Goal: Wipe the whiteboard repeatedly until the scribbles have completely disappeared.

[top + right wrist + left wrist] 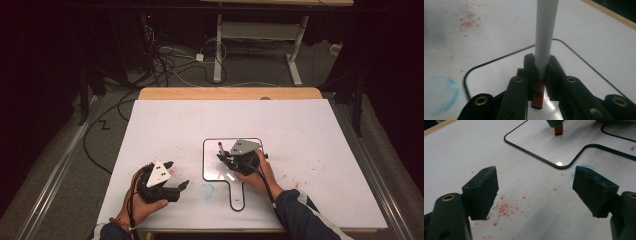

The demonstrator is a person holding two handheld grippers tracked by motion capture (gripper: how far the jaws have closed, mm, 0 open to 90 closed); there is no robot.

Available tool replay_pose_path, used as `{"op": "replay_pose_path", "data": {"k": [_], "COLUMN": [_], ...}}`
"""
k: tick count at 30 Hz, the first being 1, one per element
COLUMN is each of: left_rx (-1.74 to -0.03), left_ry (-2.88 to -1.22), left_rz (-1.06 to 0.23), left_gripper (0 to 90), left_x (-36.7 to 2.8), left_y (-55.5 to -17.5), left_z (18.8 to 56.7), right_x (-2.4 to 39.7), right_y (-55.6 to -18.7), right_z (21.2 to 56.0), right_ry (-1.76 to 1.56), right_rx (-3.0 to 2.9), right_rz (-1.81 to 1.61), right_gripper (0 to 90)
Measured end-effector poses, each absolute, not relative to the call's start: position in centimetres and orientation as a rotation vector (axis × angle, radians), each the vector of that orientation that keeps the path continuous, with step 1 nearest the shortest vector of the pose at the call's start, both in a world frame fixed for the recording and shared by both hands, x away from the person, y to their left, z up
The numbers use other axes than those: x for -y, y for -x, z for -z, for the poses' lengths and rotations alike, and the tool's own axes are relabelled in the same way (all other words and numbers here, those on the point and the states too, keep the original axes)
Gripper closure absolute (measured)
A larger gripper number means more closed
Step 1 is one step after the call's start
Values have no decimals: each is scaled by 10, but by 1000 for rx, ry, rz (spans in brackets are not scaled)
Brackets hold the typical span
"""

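Observation:
A small white board with a black rim [204, 161] and a handle lies on the white table sheet. My right gripper [223, 156] hovers over it, shut on a marker [220, 148] with a white barrel and red ends. In the right gripper view the jaws [541, 65] pinch the barrel [545, 32] low down, and the red end [538, 98] sticks out toward the camera. My left gripper [178, 173] rests to the left of the board, open and holding nothing. In the left gripper view its jaws [535, 187] stand wide apart over the sheet, and the marker's red end [558, 130] meets the board [531, 149].
A blue ring-shaped smear [206, 190] sits on the sheet just left of the board's handle [237, 197]. Red specks [504, 207] dot the sheet under the left gripper and right of the board [300, 170]. The table's wooden far edge [230, 93] faces cables on the floor [165, 65].

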State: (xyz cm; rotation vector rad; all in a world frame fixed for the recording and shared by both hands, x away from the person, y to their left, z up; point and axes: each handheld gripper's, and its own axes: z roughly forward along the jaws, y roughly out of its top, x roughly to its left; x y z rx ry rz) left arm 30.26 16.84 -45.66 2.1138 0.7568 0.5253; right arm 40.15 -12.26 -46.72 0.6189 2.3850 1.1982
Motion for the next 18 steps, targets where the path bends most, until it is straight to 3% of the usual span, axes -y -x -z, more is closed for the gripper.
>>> {"op": "replay_pose_path", "data": {"k": [4,10,18], "left_rx": [-760,-755,-772], "left_ry": [-2112,-2116,-2139], "left_rz": [-521,-524,-549], "left_gripper": [200,200,200], "left_x": [-169,-169,-169], "left_y": [-303,-303,-305], "left_z": [457,457,462], "right_x": [125,116,147], "right_y": [-412,-399,-392], "right_z": [467,467,455], "right_ry": [-646,-592,-682], "right_rx": [-2363,-2416,-2393], "right_rz": [-1180,-1212,-1274], "right_gripper": [818,818,817]}}
